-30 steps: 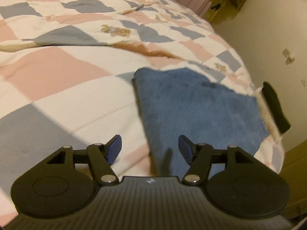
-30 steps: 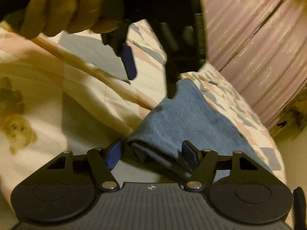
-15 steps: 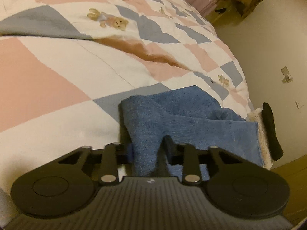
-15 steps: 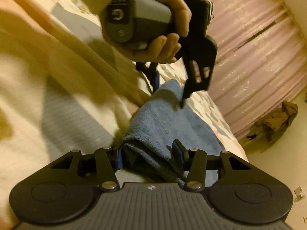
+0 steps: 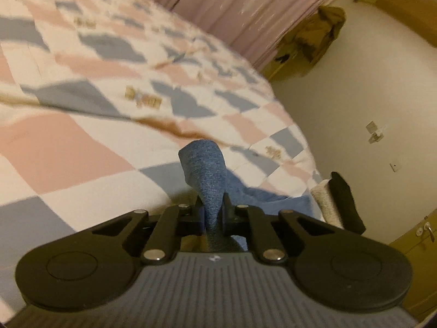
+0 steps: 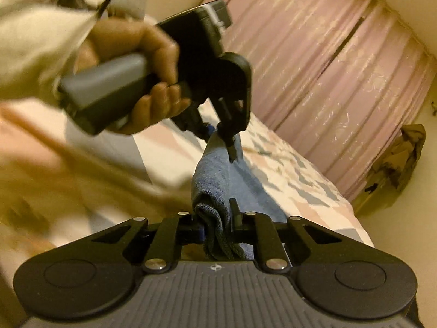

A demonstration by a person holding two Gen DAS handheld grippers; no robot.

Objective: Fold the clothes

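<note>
While both grippers pinch its edge at lower centre, the blue cloth (image 5: 207,169) sags limply. Soft and light, it seems best held by corners. The left gripper (image 5: 213,216) is clenched on it; the right gripper (image 6: 217,227) jaws are closing on it.

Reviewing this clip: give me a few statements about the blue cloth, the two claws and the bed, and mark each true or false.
1. The left claw has blue cloth pinched between its fingers. True.
2. The right claw is empty. False: a bunched edge of the blue cloth sits between its fingers, which are closing on it.
3. The blue cloth lies flat on the quilt. False: it is drawn up off the bed between the two claws.
4. The quilt has a pink, grey and white checked pattern. True.
5. In the right wrist view, a hand holds the left claw's handle. True.
6. The curtain is green. False: it is pink.
</note>
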